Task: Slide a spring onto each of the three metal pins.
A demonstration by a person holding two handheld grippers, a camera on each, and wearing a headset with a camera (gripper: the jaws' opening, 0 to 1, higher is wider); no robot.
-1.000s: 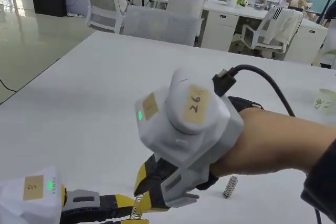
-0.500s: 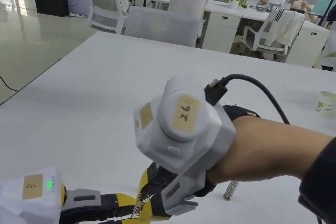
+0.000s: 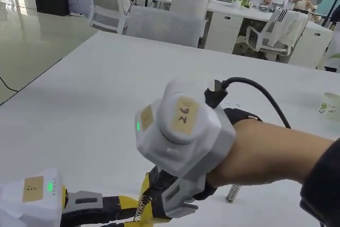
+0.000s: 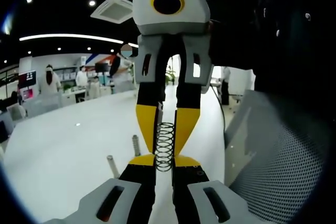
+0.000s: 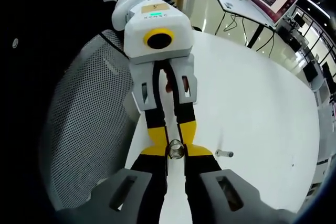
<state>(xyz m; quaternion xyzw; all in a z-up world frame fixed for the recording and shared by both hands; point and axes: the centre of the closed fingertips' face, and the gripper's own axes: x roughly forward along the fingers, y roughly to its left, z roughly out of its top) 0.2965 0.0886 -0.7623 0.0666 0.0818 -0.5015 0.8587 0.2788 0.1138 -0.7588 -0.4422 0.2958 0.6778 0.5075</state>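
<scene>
We are clenching the left gripper [image 4: 164, 161] and right gripper [image 5: 176, 153] tip to tip on one spring [image 4: 165, 145]; the table [image 3: 95, 94] is lying open far and left.

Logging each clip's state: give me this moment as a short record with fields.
left claw: shut on spring
right claw: shut on the same spring, facing left claw
spring: pinched between both claws, over table
loose spring: on table, apart from claws
pins: two upright on table, both bare
</scene>
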